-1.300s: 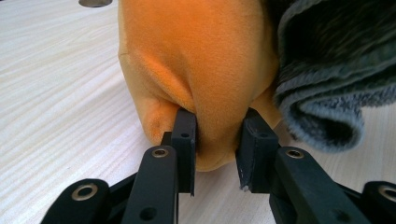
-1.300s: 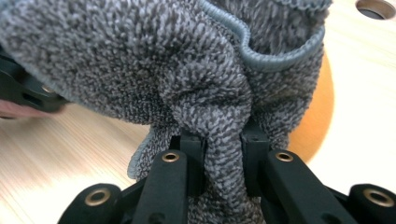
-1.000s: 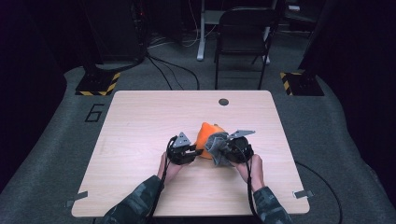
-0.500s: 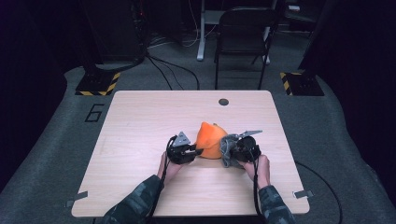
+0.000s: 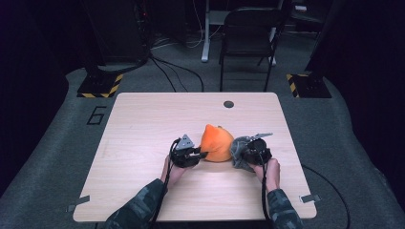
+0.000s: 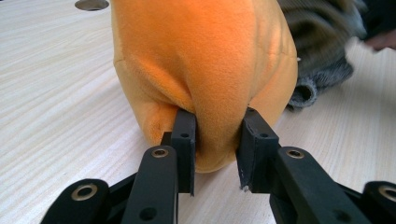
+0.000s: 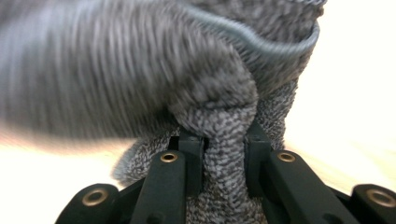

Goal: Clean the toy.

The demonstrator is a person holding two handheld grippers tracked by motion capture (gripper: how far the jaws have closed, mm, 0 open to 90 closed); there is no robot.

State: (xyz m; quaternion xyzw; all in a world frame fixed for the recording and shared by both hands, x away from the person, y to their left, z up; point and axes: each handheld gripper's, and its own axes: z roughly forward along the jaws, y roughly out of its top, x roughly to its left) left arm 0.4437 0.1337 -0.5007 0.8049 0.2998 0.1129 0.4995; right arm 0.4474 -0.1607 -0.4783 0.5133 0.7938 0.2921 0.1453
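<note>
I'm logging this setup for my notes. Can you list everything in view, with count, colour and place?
Plush piece: one, orange, middle of the table, pinched by the left claw.
Knit cloth: one, grey, right of the plush piece, pinched by the right claw.
Table: one, light wood, centre of the floor.
Round hole: one, dark, far edge of the tabletop.
Chair: one, black, behind the table.
Striped blocks: two, black and yellow, on the floor at the far corners.
Left claw: one, black, shut on the plush piece.
Right claw: one, black, shut on the knit cloth.
Sleeves: two, camouflage, bottom edge.
</note>
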